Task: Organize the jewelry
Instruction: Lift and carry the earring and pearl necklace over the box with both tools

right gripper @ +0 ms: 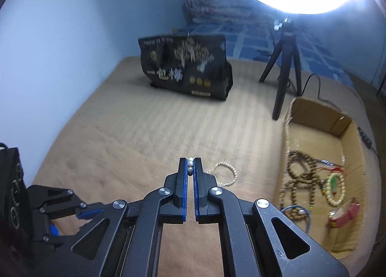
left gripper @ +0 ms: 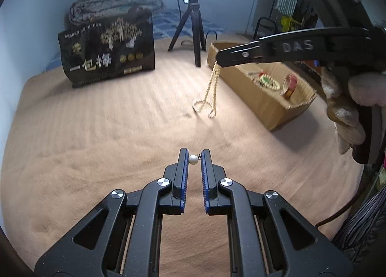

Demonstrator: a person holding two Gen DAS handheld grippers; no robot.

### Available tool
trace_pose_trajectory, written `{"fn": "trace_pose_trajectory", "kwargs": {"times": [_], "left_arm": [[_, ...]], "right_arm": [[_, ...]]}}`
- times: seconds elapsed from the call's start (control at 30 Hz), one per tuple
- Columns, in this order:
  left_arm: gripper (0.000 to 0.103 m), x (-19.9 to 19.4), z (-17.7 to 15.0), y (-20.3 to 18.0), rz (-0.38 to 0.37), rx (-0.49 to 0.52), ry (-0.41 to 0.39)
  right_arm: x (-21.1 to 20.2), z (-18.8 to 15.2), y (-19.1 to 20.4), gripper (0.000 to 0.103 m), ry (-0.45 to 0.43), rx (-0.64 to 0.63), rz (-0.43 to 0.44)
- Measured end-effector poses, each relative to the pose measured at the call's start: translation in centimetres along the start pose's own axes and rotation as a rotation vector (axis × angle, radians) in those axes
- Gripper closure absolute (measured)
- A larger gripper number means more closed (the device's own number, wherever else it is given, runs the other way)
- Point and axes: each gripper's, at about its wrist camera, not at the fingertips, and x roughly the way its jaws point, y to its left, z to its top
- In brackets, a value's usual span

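Above the tan blanket (left gripper: 96,156), both hand-held grippers clamp 1 cream pearl necklace (left gripper: 210,91): left hand-held gripper (left gripper: 194,158) on its pendant pearl, right hand-held gripper (right gripper: 190,166) on the strand. Next: carry into open cardboard box (right gripper: 320,117), release.

Two wrist views, angled down, sharing blanket (left gripper: 96,144)

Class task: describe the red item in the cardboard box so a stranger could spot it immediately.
Start at the open brown cardboard box on the tan blanket, right of the black tripod. Look at its near end, beyond the brown wooden bead strands. The small red bangle-like piece is the only solid red item, not beaded.
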Motion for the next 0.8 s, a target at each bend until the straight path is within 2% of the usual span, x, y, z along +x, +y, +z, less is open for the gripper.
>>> {"fn": "trace_pose_trajectory", "kwargs": {"times": [0.33, 0.8], "left_arm": [[0.094, -1.6, 2.1, -2.9, -0.019, 0.023, -0.064], [0.094, -2.1, 4.9, -7.4, -0.060, 0.072, -0.114]], "right_arm": [[-5.7, 0.2, -1.5, 0.100, -0.084, 0.004, -0.010], [-13.2, 0.4, -4.9, 0.100, -0.191, 0.022, -0.036]]}}
